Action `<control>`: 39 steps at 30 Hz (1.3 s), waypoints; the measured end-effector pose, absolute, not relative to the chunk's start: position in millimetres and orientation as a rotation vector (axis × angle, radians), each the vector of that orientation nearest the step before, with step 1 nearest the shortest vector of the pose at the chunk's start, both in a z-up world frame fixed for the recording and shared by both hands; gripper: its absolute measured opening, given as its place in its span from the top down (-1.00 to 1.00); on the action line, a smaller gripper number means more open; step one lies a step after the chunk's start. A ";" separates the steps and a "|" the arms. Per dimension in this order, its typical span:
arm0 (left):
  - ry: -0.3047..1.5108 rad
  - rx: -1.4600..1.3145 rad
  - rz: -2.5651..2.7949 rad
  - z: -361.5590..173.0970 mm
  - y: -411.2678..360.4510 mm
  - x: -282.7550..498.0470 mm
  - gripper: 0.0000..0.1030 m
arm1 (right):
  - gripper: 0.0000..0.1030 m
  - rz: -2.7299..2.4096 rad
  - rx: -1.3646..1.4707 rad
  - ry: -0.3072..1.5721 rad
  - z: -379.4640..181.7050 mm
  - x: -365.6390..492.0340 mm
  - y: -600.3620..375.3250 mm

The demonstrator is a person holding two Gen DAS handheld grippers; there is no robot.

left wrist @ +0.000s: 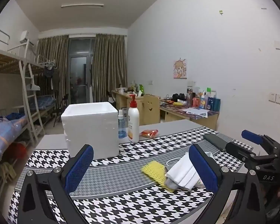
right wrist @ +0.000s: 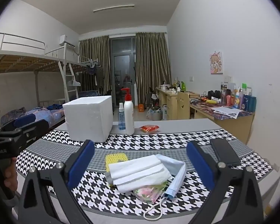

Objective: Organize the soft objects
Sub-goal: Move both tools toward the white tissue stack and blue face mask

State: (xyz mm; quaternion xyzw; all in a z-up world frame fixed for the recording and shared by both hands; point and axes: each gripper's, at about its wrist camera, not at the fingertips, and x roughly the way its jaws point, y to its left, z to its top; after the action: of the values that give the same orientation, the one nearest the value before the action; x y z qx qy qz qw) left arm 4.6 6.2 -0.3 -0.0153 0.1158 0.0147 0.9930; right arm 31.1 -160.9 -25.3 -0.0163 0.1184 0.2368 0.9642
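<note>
Beneath the white folded cloth [right wrist: 138, 171], a grey item [right wrist: 107, 177] and a floral piece [right wrist: 149, 192] lie mostly hidden (kinds unclear); the yellow mesh [right wrist: 114, 158] is partly covered.

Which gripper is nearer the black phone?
Right. The right gripper has the phone just beside its right finger; the left gripper sits farther left, past the soft pile.

This is a shared bedroom, like a dorm. Bunk beds [right wrist: 28, 61] with a ladder [right wrist: 69, 82] stand at the left. Long curtains [right wrist: 151, 59] hang by a glass door in the middle. Desks [right wrist: 231, 115] full of bottles line the right wall.
</note>
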 end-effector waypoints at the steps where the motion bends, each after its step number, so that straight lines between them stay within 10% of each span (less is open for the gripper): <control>1: 0.232 -0.032 0.030 -0.3 6.5 4.7 -0.98 | -0.95 0.479 -0.028 0.239 -24.7 31.5 -161.4; 39: 0.244 -0.049 0.027 -2.4 9.7 16.0 -0.98 | -0.95 0.451 -0.016 0.233 -27.1 39.9 -164.9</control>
State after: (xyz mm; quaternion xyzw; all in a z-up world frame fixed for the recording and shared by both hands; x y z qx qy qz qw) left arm 16.0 9.7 -2.4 -0.0243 0.1215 0.0134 0.9922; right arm 39.9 -164.9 -27.1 -0.0080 0.1153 0.2230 0.9679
